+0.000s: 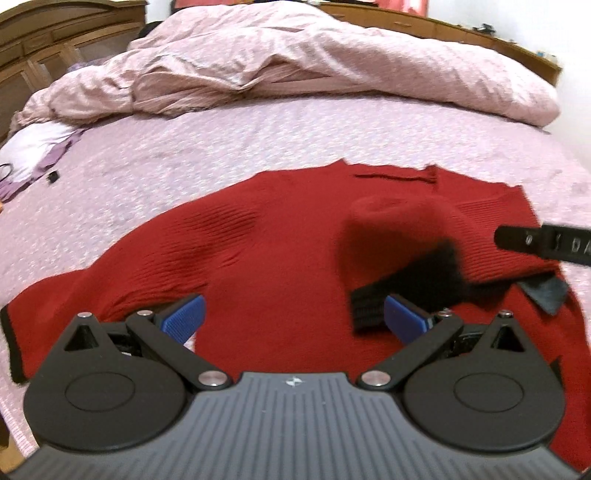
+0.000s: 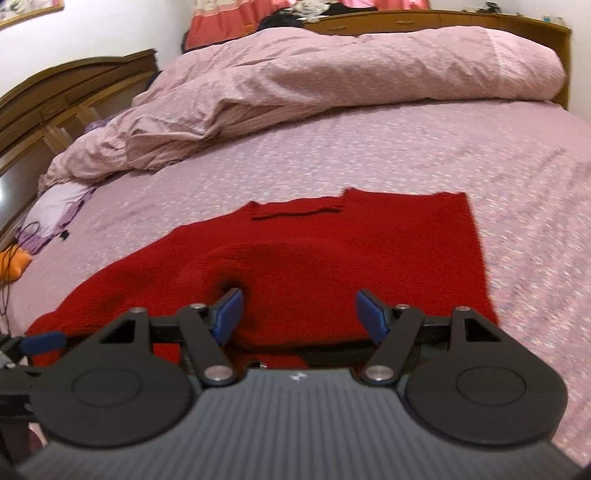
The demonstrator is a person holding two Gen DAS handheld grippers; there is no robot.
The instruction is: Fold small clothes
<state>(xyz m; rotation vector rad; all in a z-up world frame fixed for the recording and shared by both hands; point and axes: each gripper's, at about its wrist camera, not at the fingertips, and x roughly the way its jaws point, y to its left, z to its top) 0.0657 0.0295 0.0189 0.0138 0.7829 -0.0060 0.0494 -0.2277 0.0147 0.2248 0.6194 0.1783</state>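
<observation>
Both the left gripper (image 1: pixel 293 314) and right gripper (image 2: pixel 298 312) hang wide open, holding nothing, above the red sweater (image 1: pixel 266 258). Its right sleeve (image 1: pixel 391 236) lies folded across; folding the left sleeve (image 1: pixel 74 295) to match looks best, edges aligned.

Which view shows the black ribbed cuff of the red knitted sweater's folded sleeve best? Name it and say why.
The left wrist view: the black ribbed cuff lies in plain sight on the red knitted sweater, just beyond the camera's right pad. The right wrist view shows only a thin dark strip behind its own gripper.

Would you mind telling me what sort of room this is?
Most likely a bedroom: a bed with a rumpled pink duvet, and a wooden headboard behind it.
</observation>
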